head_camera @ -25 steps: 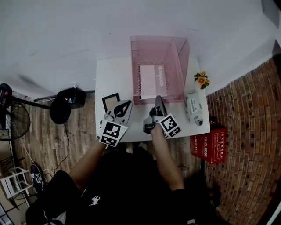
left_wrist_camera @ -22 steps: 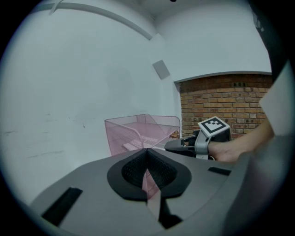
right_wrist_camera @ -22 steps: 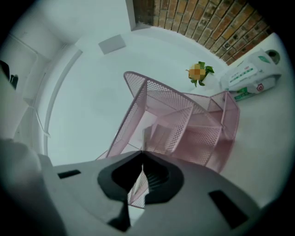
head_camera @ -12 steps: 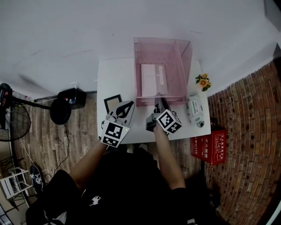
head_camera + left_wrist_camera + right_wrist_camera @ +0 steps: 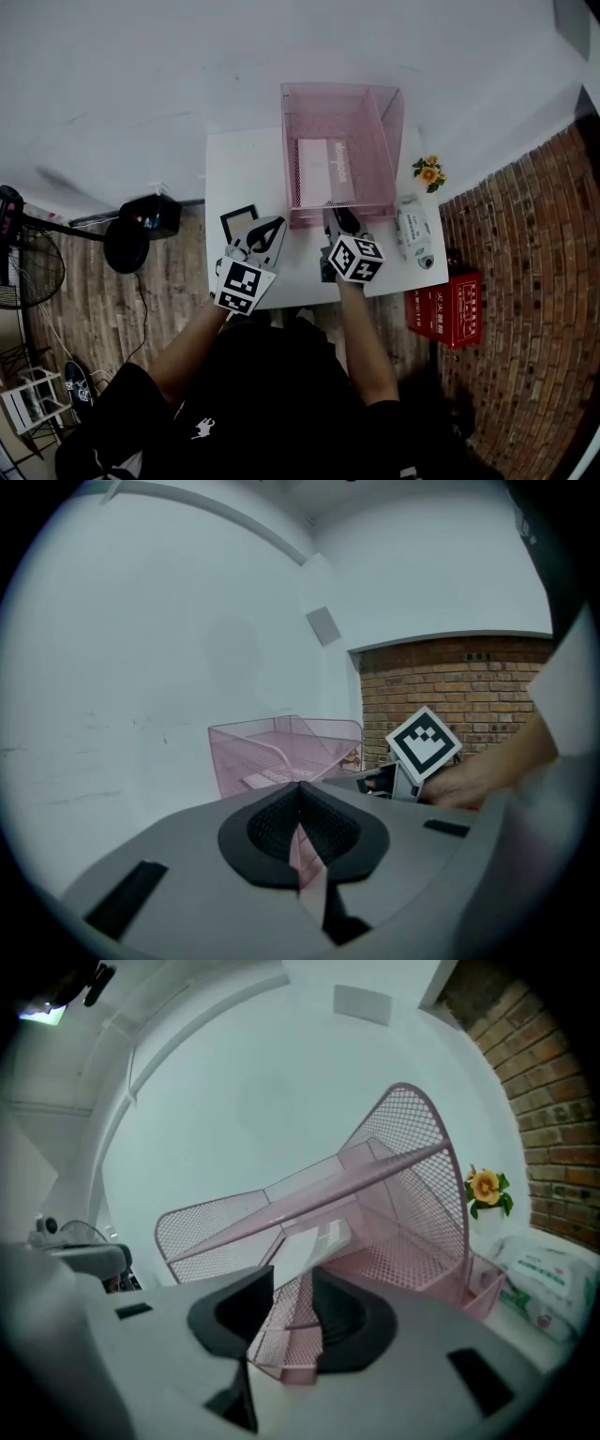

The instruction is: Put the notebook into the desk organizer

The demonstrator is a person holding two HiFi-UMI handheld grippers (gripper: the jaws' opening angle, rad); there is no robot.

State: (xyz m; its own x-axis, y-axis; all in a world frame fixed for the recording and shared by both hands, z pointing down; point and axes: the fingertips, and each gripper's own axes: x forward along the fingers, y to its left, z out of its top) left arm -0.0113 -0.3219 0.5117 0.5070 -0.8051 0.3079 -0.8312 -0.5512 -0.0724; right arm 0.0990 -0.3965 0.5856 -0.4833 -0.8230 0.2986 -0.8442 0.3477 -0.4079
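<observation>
Notebook (image 5: 326,171) lies flat on the floor of the pink desk organizer (image 5: 392,141). The right gripper (image 5: 338,221) sits at the organizer's front wall with its fingers apart and just opening; the mesh shows in the gap, unpressed. If it is drawn back crooked, a finger could hook that mesh and drag the organizer. The left gripper (image 5: 272,225), fingers together on nothing, waits just outside the organizer's front-left corner.
</observation>
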